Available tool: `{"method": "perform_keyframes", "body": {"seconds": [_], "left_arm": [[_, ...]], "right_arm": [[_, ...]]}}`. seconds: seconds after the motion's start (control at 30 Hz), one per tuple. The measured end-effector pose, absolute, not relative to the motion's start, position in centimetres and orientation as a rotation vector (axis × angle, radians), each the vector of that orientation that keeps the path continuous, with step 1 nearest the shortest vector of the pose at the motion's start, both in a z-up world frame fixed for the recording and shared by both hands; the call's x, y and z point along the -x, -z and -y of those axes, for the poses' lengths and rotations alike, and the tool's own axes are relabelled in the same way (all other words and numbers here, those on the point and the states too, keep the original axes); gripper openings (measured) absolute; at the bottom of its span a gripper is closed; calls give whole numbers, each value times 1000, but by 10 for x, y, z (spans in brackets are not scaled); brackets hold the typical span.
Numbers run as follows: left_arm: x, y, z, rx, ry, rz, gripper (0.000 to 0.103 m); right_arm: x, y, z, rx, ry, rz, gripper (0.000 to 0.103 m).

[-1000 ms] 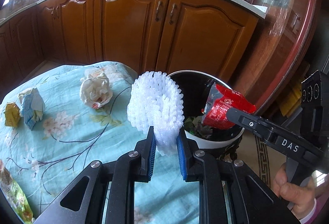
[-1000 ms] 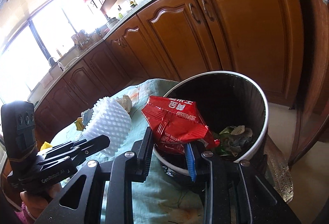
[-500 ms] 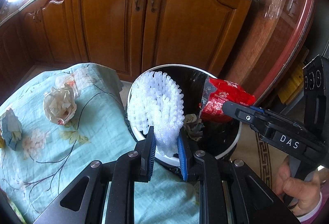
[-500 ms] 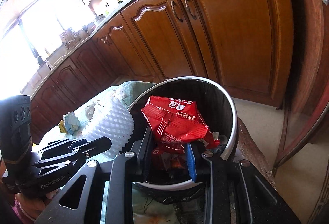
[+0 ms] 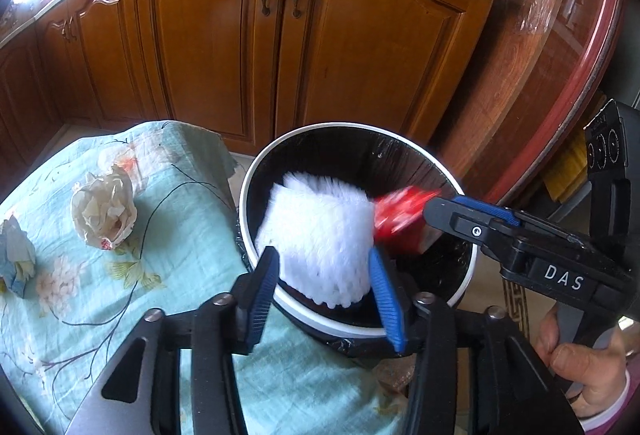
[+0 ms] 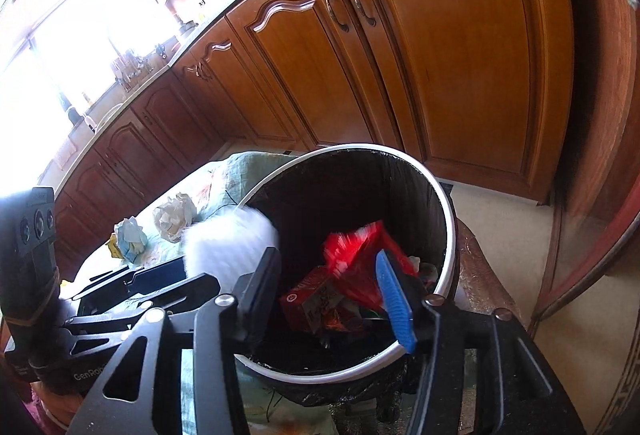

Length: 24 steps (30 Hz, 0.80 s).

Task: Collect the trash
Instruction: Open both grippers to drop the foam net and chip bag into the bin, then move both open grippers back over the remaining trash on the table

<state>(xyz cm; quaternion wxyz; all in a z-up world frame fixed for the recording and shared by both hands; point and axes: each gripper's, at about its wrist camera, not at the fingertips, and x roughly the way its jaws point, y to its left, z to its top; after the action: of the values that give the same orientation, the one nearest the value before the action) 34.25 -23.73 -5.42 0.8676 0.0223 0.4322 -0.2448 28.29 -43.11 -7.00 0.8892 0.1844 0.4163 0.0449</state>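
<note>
Both tongs (image 5: 324, 287) (image 6: 328, 289) agape, nothing gripped.

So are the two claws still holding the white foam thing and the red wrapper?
No. Both claws have just been opening: the white foam net and red wrapper are blurred, dropping free into the bin.

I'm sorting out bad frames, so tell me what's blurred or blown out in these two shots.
Left wrist view: the foam net and red wrapper are motion-smeared over the bin; cabinets sharp, edges bowed by the fisheye. Right wrist view: the window is blown out white; wrapper and net smeared.
</note>
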Motion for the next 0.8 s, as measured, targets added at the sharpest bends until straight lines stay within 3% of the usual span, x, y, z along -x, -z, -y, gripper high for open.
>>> {"method": "perform_keyframes", "body": {"seconds": [0.23, 0.33, 0.5, 0.8], "left_arm": [[-329, 55, 221, -21, 488, -900, 57], [-319, 55, 207, 2, 465, -893, 61], [-301, 60, 179, 58, 416, -905, 62], [-263, 63, 120, 172, 308, -909, 62]], "right_arm": [[-274, 67, 431, -419, -93, -840, 63], [-268, 64, 425, -427, -101, -822, 73], [-257, 60, 407, -440, -128, -797, 83], [-237, 61, 352, -412, -187, -774, 92]]}}
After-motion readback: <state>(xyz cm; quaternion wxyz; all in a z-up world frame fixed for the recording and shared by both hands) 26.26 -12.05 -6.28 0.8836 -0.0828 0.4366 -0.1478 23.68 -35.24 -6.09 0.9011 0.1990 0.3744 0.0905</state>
